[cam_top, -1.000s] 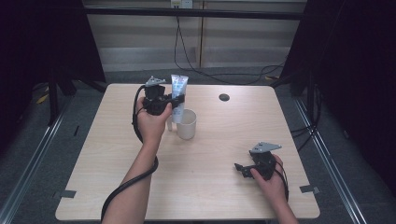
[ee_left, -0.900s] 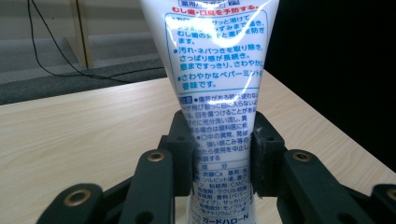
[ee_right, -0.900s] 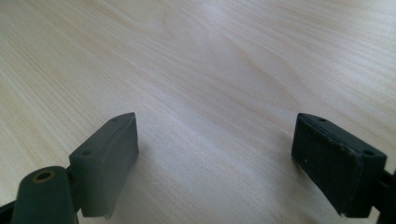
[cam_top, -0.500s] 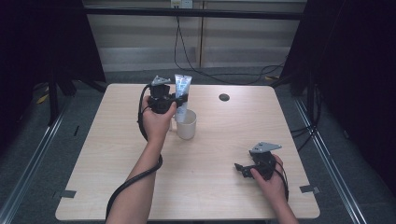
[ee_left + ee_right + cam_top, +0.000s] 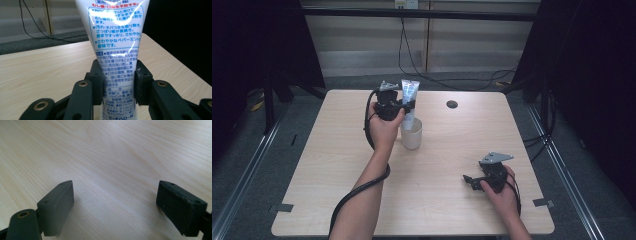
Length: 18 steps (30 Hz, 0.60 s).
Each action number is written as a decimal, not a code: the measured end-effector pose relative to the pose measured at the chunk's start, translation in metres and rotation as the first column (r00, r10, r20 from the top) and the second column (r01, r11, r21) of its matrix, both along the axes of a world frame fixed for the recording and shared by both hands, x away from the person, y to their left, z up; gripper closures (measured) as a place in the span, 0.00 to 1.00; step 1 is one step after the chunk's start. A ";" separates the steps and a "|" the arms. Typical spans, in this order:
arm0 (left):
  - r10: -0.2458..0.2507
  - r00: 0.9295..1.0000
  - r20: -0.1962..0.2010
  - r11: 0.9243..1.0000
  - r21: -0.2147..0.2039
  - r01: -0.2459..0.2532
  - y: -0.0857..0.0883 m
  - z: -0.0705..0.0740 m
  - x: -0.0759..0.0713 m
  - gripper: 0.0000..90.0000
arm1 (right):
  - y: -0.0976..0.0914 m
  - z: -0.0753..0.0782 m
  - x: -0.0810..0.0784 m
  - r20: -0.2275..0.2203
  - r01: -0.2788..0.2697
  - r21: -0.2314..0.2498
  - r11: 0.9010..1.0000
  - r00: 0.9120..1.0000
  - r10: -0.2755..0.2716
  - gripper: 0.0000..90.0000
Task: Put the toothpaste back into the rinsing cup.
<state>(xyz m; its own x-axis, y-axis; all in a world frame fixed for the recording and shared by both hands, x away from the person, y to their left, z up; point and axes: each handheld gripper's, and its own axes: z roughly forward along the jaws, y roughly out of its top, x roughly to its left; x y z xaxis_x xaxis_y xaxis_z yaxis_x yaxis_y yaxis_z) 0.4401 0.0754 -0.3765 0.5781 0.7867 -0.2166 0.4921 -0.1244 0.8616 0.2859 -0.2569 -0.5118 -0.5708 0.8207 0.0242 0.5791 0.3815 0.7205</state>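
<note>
A pale wood-grain table [image 5: 337, 190] is seen under dim light, with dark curtains at both sides and a panelled wall behind, down which black cables hang. A small dark round mark [image 5: 452, 104] is noted on the tabletop, well beyond the right gripper.

Left gripper [image 5: 408, 106]: held raised above the table, its jaws clamped on a white toothpaste tube [image 5: 117, 50]. The tube is soft, glossy plastic, narrow at the pinched part and flaring wider towards its flat crimped end, which points up. Its back panel is printed in Japanese: a red line at the top, blue text inside a rounded blue frame, then small dark print in boxed paragraphs; at the lowest visible edge "ガードハローN" can be made out. The matte black pads [image 5: 96, 75] are pressed to either side of the tube.

Just below this gripper a plain cream cup [image 5: 411, 137] stands upright, cylindrical and smooth; the tube's lower end is seen at its rim.

Right gripper [image 5: 471, 181]: rested low on the table, well apart from the cup. Its blocky black rubber pads [image 5: 181, 206] are spread wide with bare wood between them.
</note>
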 end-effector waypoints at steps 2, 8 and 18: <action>0.002 1.000 -0.001 1.000 -0.007 -0.002 -0.002 -0.001 0.001 0.74 | 0.000 0.000 0.000 0.002 -0.001 -0.001 1.000 1.000 0.001 0.16; 0.007 1.000 0.000 1.000 -0.009 -0.007 -0.006 -0.004 0.004 0.74 | 0.000 0.000 0.000 0.004 -0.002 0.000 1.000 1.000 0.002 0.16; 0.046 0.999 -0.004 0.999 -0.003 -0.046 -0.008 -0.015 0.006 0.73 | 0.000 0.000 0.000 0.009 -0.004 -0.003 1.000 1.000 0.004 0.16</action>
<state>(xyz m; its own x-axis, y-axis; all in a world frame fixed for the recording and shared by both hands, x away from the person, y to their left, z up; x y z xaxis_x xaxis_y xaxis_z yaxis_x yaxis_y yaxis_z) 0.4465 0.0670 -0.3914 0.5405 0.8117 -0.2213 0.5002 -0.0986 0.8603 0.2860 -0.2569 -0.5119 -0.5743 0.8185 0.0164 0.5708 0.3860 0.7247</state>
